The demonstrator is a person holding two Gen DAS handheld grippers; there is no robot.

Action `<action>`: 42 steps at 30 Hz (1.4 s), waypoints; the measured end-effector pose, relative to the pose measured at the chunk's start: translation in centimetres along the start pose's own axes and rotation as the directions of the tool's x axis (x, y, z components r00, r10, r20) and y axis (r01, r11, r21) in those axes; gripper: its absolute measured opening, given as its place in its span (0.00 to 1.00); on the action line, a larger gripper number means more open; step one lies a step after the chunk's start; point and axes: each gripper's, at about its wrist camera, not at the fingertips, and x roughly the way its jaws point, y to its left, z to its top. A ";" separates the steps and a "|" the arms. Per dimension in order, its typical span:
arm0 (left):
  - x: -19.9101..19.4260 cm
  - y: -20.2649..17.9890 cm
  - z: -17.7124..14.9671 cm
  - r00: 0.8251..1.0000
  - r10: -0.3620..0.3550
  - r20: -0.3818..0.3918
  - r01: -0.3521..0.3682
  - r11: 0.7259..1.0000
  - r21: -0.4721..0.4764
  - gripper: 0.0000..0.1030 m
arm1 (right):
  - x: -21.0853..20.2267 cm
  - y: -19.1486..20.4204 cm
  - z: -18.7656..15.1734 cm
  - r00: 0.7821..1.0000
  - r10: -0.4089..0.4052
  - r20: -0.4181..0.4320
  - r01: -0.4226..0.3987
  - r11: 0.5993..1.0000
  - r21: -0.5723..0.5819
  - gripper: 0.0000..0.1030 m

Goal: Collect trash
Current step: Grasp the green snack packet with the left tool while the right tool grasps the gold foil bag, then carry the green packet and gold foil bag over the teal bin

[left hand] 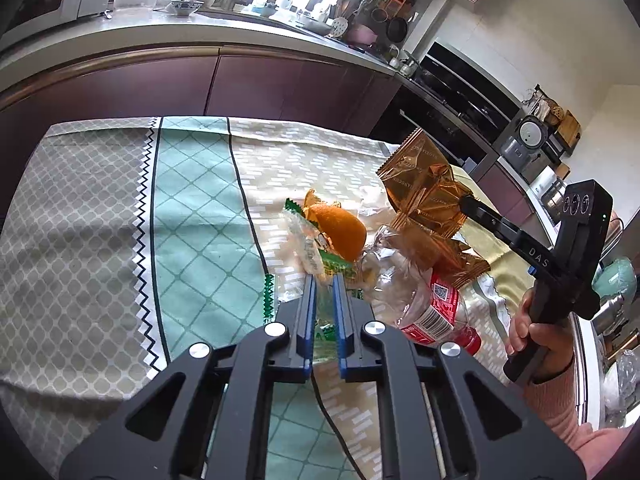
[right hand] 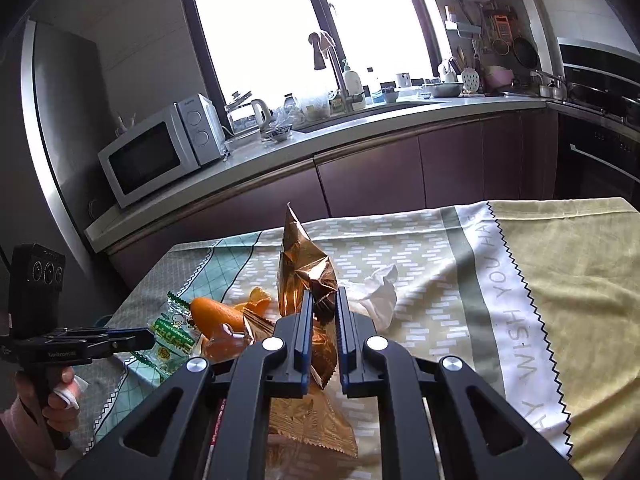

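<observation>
Copper-gold wrapper (right hand: pixel 304 276), orange peel (left hand: pixel 340 232)

The left wrist camera sits just behind the left tool (left hand: pixel 324 280) and looks forward and down along its two fingers, very near the tabletop (left hand: pixel 100 208), toward the kitchen counter (left hand: pixel 160 40) and the oven wall at the right. The right wrist camera sits the same way behind the right tool (right hand: pixel 322 296), tilted down, and faces the window (right hand: pixel 280 20) and the microwave (right hand: pixel 160 152). Both views share the pile of trash in the middle: the orange peel (left hand: pixel 340 232), the golden wrapper (right hand: pixel 304 268) and the green wrapper (right hand: pixel 172 332). Each camera also sees the other tool at its edge, so they look at the pile from two sides.
</observation>
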 end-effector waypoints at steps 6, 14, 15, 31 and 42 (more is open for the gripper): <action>-3.1 0.4 -0.3 0.999 -0.006 0.054 0.006 1.000 0.002 0.08 | -1.9 1.5 1.0 0.998 0.026 0.052 -0.025 0.999 -0.020 0.09; -10.5 2.4 -1.9 0.983 0.066 0.172 -0.072 0.997 0.028 0.08 | -3.7 6.8 1.9 0.983 0.164 0.080 -0.156 0.983 -0.097 0.09; -11.7 2.9 -2.2 0.979 0.082 0.188 -0.089 0.996 0.028 0.08 | -3.6 7.8 1.9 0.979 0.190 0.072 -0.182 0.978 -0.106 0.09; -27.0 16.0 -8.0 0.845 0.446 0.295 -0.404 0.894 -0.193 0.09 | 5.8 27.5 -1.0 0.820 0.522 -0.234 -0.566 0.799 -0.204 0.09; -28.2 23.7 -11.4 0.823 0.529 0.209 -0.463 0.837 -0.293 0.09 | 12.2 35.6 -2.4 0.774 0.511 -0.373 -0.603 0.774 -0.191 0.09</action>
